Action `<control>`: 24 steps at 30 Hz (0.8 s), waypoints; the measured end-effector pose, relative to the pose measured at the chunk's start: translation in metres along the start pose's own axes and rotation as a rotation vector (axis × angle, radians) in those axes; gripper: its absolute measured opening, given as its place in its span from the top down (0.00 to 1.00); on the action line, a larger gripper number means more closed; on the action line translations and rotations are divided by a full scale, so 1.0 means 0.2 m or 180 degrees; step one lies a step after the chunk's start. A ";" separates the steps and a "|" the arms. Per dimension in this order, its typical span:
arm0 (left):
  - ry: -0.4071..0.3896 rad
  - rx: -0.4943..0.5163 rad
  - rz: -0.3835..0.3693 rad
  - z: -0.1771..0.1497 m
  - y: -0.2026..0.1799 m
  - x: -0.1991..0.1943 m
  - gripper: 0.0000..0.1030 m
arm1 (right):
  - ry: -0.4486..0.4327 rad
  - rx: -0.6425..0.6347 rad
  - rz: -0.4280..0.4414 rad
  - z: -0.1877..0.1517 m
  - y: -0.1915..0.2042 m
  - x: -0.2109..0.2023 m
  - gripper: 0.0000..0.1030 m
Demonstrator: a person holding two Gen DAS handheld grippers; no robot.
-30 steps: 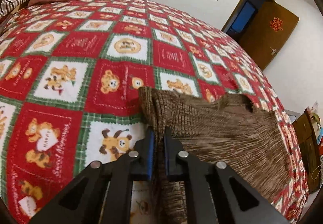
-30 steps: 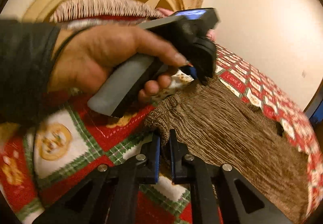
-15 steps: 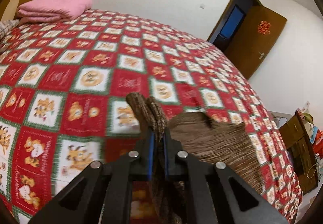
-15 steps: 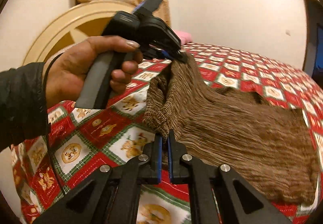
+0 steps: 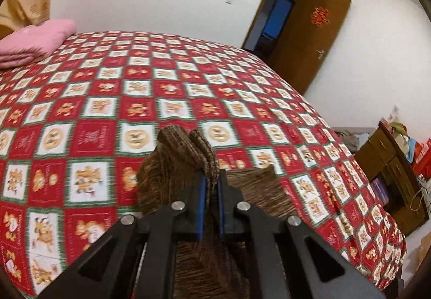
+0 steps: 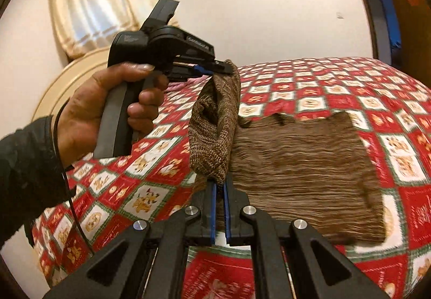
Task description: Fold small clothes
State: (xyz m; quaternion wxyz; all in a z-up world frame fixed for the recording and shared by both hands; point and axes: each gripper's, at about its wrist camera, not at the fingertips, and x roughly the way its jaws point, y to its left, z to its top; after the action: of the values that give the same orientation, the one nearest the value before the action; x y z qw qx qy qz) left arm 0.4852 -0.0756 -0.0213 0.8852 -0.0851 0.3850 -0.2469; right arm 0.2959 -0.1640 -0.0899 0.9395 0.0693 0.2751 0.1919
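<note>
Left gripper was clamped on one corner of the brown knit; bunched ribbed edge stuck up above the blue pads. Right gripper was pinched on the other corner of the same edge, fabric caught between its pads.

In the right wrist view the left gripper showed side-on, held by the left hand, jaws closed on the cloth near its tips. Dark sleeve covered the wrist, thin black cord hung down by it.

Held edge was lifted off the bed, hanging as a loose pouch-like fold between the two grippers. Rest of the knit lay flat on the red checked bedspread, stretching away to the right in the right wrist view, far edge ragged and slightly blurred. In the left wrist view fabric draped down under the gripper and spread right of it.

Pink folded blanket sat at the far left end of the bed, well apart from the knit. Brown door stood open in the far wall with a red emblem on it. Wooden cabinet with clutter stood right of the bed. Curtain and a round headboard showed behind the left hand
</note>
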 end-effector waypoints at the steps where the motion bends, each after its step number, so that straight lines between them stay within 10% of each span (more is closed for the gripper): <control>1: 0.0009 0.0041 -0.0014 0.00 -0.03 0.01 0.92 | -0.0017 0.0052 -0.0011 0.00 -0.03 -0.02 0.97; 24: 0.0484 0.0649 -0.0006 -0.13 -0.58 0.63 0.92 | 0.0003 0.1338 -0.0306 -0.24 -0.73 -0.21 0.97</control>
State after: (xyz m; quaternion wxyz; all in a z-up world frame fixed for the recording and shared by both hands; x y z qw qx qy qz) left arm 0.4970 -0.2369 -0.0797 0.8572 0.0240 0.4238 -0.2914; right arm 0.2846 -0.3136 -0.1447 0.9124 0.2504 0.3125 0.0853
